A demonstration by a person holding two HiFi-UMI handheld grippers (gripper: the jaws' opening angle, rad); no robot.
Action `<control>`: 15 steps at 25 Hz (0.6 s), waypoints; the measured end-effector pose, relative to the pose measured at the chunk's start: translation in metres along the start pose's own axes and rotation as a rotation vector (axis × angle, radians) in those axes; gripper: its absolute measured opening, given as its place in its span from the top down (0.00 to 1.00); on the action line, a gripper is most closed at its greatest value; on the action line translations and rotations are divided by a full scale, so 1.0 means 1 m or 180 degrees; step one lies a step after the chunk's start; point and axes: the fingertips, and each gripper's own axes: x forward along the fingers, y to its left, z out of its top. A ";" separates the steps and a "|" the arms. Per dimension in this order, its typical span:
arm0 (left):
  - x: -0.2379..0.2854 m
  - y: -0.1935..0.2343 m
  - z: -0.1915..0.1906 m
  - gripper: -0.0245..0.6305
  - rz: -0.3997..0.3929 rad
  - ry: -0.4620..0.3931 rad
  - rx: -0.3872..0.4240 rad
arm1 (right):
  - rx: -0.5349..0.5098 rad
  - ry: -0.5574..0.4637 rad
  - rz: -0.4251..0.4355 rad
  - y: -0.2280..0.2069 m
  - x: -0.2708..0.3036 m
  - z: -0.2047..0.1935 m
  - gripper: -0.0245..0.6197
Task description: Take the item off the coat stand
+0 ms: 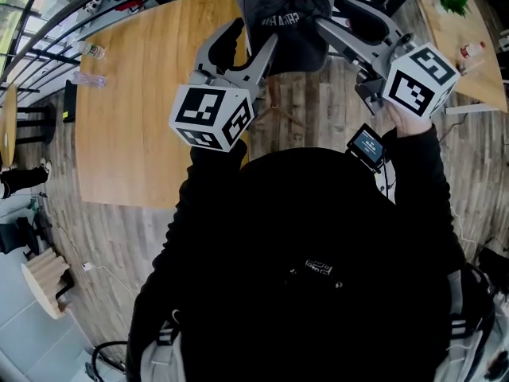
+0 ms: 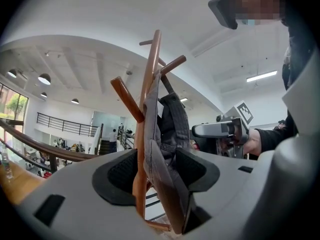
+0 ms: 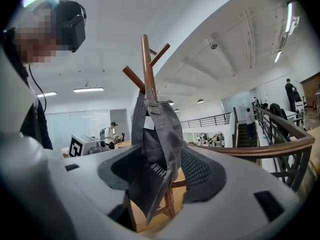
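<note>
A dark grey cap [image 1: 282,14] hangs on a brown wooden coat stand [image 2: 150,74], draped from a peg near the top. My left gripper [image 1: 253,34] reaches up at it; in the left gripper view the cap [image 2: 170,129] and the stand's pole sit between the jaws of that gripper [image 2: 160,171], which stand apart. My right gripper [image 1: 328,10] comes in from the other side. In the right gripper view its jaws [image 3: 160,169] are wide open around the cap [image 3: 155,134], the brim pointing down, below the stand's pegs [image 3: 146,64]. No pad visibly presses the cloth.
A large wooden table [image 1: 135,110] lies left of the stand, with plastic bottles [image 1: 91,50] near its far edge. Another table [image 1: 477,62] with a plant [image 1: 453,0] is at right. A railing [image 3: 280,154] runs behind. Wooden plank floor below.
</note>
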 end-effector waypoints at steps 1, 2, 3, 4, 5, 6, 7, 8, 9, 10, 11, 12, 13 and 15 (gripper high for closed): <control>0.002 0.000 0.000 0.61 -0.0003 0.0001 0.0005 | -0.0003 0.0001 0.0010 0.000 0.001 0.000 0.58; 0.003 0.000 -0.001 0.62 -0.0002 0.0004 0.0006 | -0.0017 0.0012 0.0004 0.000 0.002 0.000 0.58; 0.003 -0.001 -0.001 0.64 0.0006 0.0007 0.0005 | -0.0034 0.0031 -0.0012 -0.001 0.002 -0.002 0.58; 0.003 -0.001 -0.002 0.67 0.0018 0.0009 0.0005 | -0.0047 0.0049 -0.0033 -0.002 0.002 -0.003 0.59; 0.003 -0.003 -0.002 0.71 0.0030 0.0010 0.0012 | -0.0054 0.0060 -0.0053 -0.004 0.000 -0.003 0.63; 0.005 -0.004 -0.002 0.75 0.0040 0.0010 0.0023 | -0.0056 0.0066 -0.0065 -0.007 -0.001 -0.003 0.69; 0.007 -0.005 -0.001 0.78 0.0047 0.0007 0.0038 | -0.0056 0.0068 -0.0070 -0.010 -0.003 -0.002 0.77; 0.009 -0.004 0.000 0.80 0.0052 0.0000 0.0053 | -0.0060 0.0072 -0.0068 -0.012 -0.003 -0.001 0.85; 0.011 -0.002 0.001 0.82 0.0061 -0.0007 0.0069 | -0.0069 0.0081 -0.0059 -0.013 -0.002 0.000 0.88; 0.012 0.001 0.002 0.83 0.0078 -0.0012 0.0086 | -0.0082 0.0094 -0.0043 -0.013 0.000 0.001 0.89; 0.011 0.004 0.003 0.83 0.0103 -0.0016 0.0100 | -0.0095 0.0106 -0.0023 -0.011 0.003 0.001 0.89; 0.010 0.006 0.003 0.84 0.0128 -0.0020 0.0108 | -0.0105 0.0115 -0.0005 -0.009 0.004 0.001 0.90; 0.009 0.007 0.004 0.85 0.0146 -0.0026 0.0111 | -0.0113 0.0122 0.0006 -0.008 0.004 0.001 0.90; 0.007 0.006 0.005 0.86 0.0155 -0.0035 0.0119 | -0.0121 0.0125 0.0018 -0.005 0.002 0.001 0.90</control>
